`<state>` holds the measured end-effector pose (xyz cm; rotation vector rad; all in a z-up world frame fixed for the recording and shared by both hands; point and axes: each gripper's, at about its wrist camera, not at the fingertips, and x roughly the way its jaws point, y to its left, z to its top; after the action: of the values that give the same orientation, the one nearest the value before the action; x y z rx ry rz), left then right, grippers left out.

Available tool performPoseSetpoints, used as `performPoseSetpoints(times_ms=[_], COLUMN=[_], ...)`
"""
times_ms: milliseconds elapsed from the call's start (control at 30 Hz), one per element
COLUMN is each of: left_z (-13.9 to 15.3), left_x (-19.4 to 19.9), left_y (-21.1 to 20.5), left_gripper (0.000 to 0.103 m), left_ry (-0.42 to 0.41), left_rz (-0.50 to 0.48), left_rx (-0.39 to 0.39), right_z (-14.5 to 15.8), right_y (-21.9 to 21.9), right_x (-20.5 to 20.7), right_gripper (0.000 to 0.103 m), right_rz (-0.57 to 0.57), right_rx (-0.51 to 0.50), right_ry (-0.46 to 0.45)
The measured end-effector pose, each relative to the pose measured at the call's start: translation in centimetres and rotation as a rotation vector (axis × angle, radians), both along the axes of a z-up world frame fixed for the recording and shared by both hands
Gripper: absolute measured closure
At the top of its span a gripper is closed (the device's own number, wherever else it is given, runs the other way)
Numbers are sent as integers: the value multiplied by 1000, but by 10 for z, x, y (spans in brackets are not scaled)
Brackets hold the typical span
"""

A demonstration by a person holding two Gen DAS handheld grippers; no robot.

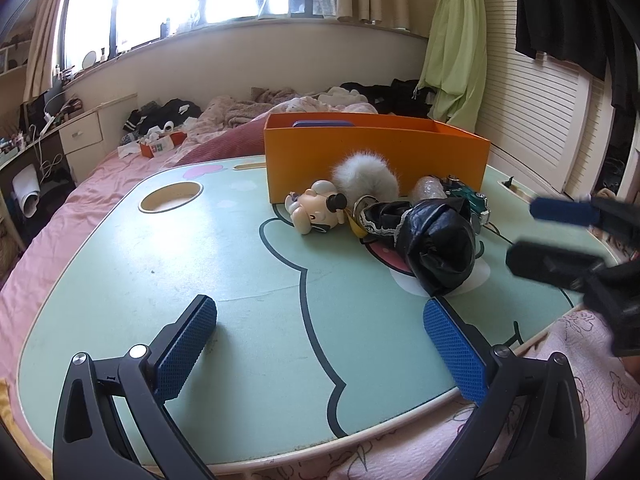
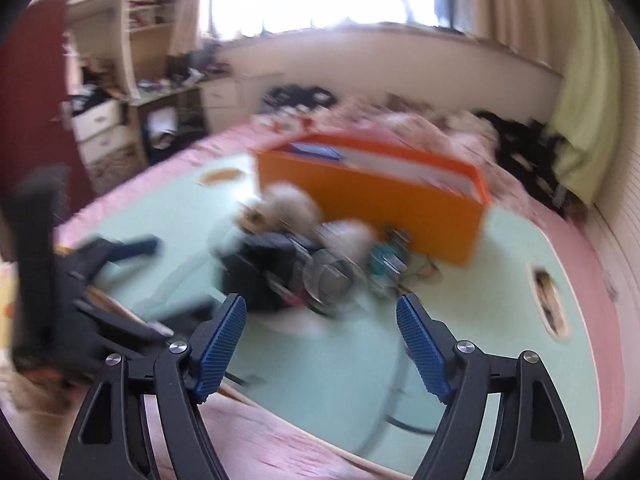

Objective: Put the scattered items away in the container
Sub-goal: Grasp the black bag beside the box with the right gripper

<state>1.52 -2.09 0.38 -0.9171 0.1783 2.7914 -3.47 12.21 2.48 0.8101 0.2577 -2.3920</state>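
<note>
I hold both grippers spread and empty: left gripper (image 1: pixel 320 344), right gripper (image 2: pixel 320 344). Toys (image 1: pixel 384 216) lie clustered on the tabletop (image 1: pixel 200 264), touching the orange box (image 1: pixel 376 156) at 12 o'clock.

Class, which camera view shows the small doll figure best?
The left wrist view: the doll figure lies sharp and unobstructed before the orange box. The right wrist view is motion-blurred; there it is only a pale smudge.

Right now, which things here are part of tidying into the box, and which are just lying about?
Job: orange box, doll head, white fur puff, black bag, green toy car.
Lying about: clothes on the bed, green curtain.
</note>
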Motion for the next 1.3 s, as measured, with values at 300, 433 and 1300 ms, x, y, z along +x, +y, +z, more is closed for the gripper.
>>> performPoseSetpoints(times_ms=[300,433,1300], left_z=[1,2,48], left_x=[-1,-1,-92], left_y=[-7,-10,-1], left_gripper=[0,0,25], left_ry=[4,9,-239], left_rz=[12,6,-151], left_rx=[9,33,10], right_z=[-8,-5,24], right_y=[-53,-44,72], right_x=[-34,-31,14], right_gripper=[48,73,76], right_rz=[83,101,-8], right_rx=[95,32,-366], right_ry=[-157,-156,-27])
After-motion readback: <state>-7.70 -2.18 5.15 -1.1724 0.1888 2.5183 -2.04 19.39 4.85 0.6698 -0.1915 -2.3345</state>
